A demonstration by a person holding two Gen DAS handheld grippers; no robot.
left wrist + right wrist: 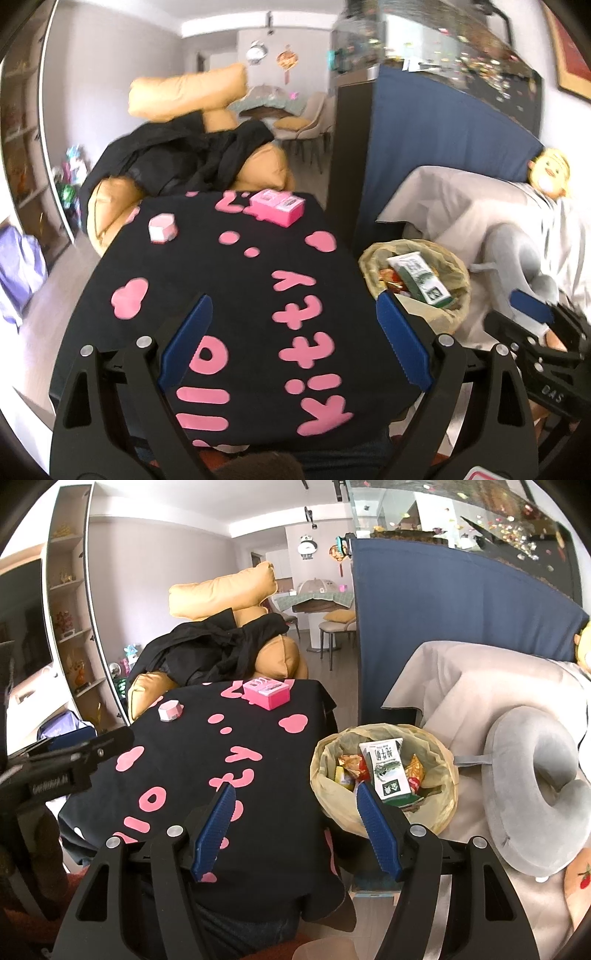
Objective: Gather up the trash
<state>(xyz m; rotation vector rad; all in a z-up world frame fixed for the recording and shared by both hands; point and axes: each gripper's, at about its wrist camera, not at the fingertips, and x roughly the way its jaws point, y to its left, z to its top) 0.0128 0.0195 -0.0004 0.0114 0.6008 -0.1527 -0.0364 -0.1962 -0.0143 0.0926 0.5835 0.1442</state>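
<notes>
A bin lined with a yellowish bag (384, 775) (417, 280) stands right of the black table (236, 753) (240, 280). A white and green carton (386, 771) (421, 278) and several snack wrappers lie inside it. At the table's far end rest a pink box (266, 693) (279, 206) and a small pink and white piece (170, 710) (162, 229). My left gripper (295, 306) hangs open over the table's near part with nothing between its fingers. My right gripper (297, 797) is open and holds nothing, near the table's right edge, its right finger (378, 834) over the bin's near rim.
A tan beanbag (221, 590) with a black garment (214, 650) stands behind the table. A blue partition (443, 627) rises at the back right. A beige-covered sofa (461, 686) with a grey neck pillow (532, 790) lies to the right of the bin. Shelves (70, 609) line the left wall.
</notes>
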